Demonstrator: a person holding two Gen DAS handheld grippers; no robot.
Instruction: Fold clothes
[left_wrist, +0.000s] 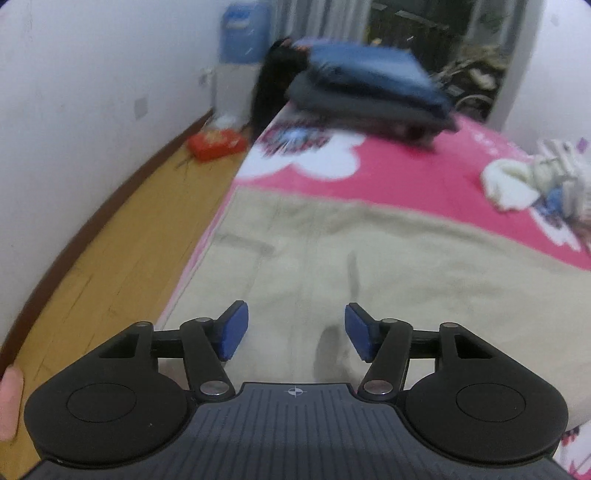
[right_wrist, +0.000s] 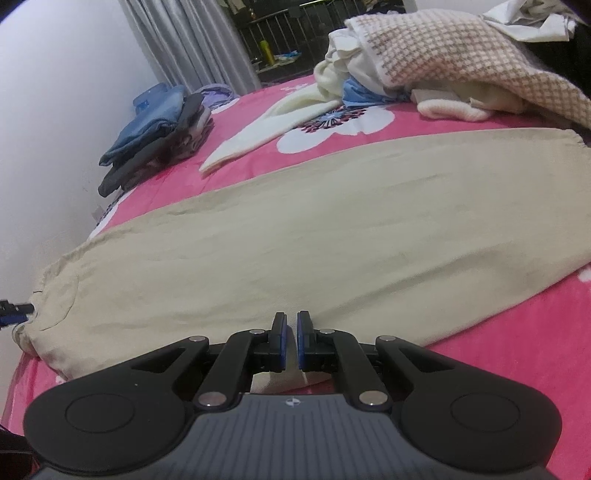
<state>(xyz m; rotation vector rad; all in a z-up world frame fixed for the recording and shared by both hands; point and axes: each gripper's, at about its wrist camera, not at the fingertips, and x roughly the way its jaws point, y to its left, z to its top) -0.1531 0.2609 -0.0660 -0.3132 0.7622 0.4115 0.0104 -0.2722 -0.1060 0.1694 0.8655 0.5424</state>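
The beige trousers (right_wrist: 295, 229) lie flat across the pink floral bedspread (right_wrist: 517, 350), long axis running side to side in the right wrist view, waistband end at the left edge and cuff end at the far right; the left gripper (left_wrist: 295, 330) hovers over that left end, jaws parted with only cloth beneath them, nothing held. The right gripper (right_wrist: 291, 339) sits at the trousers' near edge with its fingers closed, whether pinching the hem I cannot tell; the stack of folded jeans (right_wrist: 155, 122) lies beyond the trousers to the left, the unfolded heap (right_wrist: 461, 66) beyond them to the right.
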